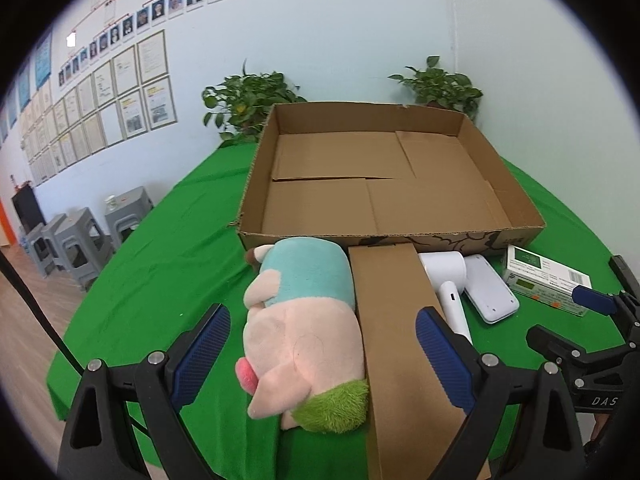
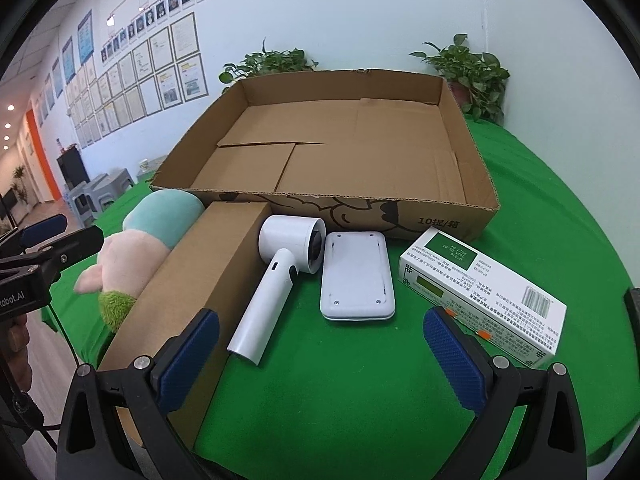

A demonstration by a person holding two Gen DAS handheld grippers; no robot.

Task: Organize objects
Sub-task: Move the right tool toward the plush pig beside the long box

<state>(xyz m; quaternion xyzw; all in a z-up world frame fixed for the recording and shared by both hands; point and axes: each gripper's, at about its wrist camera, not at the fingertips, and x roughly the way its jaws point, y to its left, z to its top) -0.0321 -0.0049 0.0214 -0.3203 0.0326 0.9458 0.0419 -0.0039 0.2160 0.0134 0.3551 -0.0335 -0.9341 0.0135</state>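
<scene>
My worktop (image 2: 360, 380) is showing solid green. The plush toy (image 1: 304, 320) is showing pink, teal and a lime tuft. The tray box (image 2: 400, 208) and long carton (image 1: 400, 340) are showing plain brown; the dryer (image 2: 276, 280) is showing white; my pads (image 2: 188, 360) are showing ribbed blue.

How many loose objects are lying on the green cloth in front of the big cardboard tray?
5, in a row from left: plush pig, long brown box, white hair dryer, flat white device, white-green carton. The tray looks empty; smaller things behind it may be hidden.
</scene>
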